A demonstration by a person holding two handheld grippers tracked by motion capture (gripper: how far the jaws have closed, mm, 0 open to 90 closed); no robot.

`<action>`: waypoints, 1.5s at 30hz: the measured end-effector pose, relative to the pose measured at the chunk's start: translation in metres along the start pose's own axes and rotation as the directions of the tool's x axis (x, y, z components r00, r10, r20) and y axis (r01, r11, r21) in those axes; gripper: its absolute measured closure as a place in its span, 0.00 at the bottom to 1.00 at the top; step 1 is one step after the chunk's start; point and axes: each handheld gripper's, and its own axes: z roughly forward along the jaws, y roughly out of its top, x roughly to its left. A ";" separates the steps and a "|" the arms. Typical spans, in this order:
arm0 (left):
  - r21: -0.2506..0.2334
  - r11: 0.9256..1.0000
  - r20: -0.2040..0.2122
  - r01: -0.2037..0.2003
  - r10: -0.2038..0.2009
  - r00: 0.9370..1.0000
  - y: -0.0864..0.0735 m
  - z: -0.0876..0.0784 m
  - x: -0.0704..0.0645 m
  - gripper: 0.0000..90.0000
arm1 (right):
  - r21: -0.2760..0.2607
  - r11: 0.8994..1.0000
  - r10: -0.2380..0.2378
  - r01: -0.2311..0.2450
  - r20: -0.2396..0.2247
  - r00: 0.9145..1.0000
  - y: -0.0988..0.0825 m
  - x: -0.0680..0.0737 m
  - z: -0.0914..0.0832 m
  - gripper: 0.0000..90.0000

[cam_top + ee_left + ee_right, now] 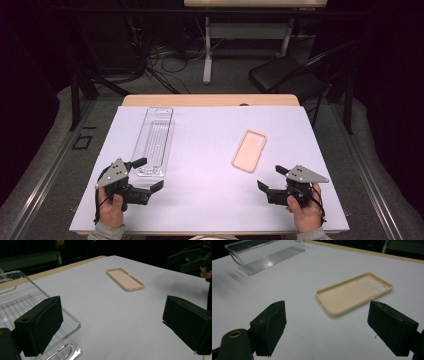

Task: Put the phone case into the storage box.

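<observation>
Both grippers rest near the table's [210, 200] front edge, the left gripper [149, 174] and right gripper [270, 179] spread wide, grasping nothing. Between them, farther back, lies a beige phone case [249, 150], hollow side up. Left gripper's one jaw sits by the clear plastic tray [155, 140].

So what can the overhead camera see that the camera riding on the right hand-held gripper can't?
The high view alone takes in the person's two hands, the floor cables, a black chair and another table behind. The right gripper view alone gives a close look at its own open jaws and the two camera holes in the phone case. Both show that tan case, the clear plastic tray and the white tabletop.
</observation>
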 end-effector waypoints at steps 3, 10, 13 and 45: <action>0.019 0.999 -0.012 0.026 -0.026 1.000 -0.001 0.001 0.001 0.03 | 0.050 0.999 0.011 -0.011 0.002 1.000 0.000 -0.001 0.001 0.16; 0.056 0.997 -0.046 0.051 -0.048 0.998 0.000 0.002 0.005 0.03 | 0.099 0.995 0.024 -0.026 0.024 0.999 0.000 -0.006 0.005 0.16; 0.057 0.995 -0.065 0.080 -0.076 0.995 0.001 0.002 0.007 0.03 | 0.127 0.991 0.035 -0.038 0.029 0.999 -0.002 -0.007 0.005 0.17; 0.205 0.929 -0.084 0.309 -0.298 0.951 0.032 0.013 0.046 0.03 | 0.313 0.946 0.079 -0.085 0.032 0.996 0.027 -0.024 0.030 0.16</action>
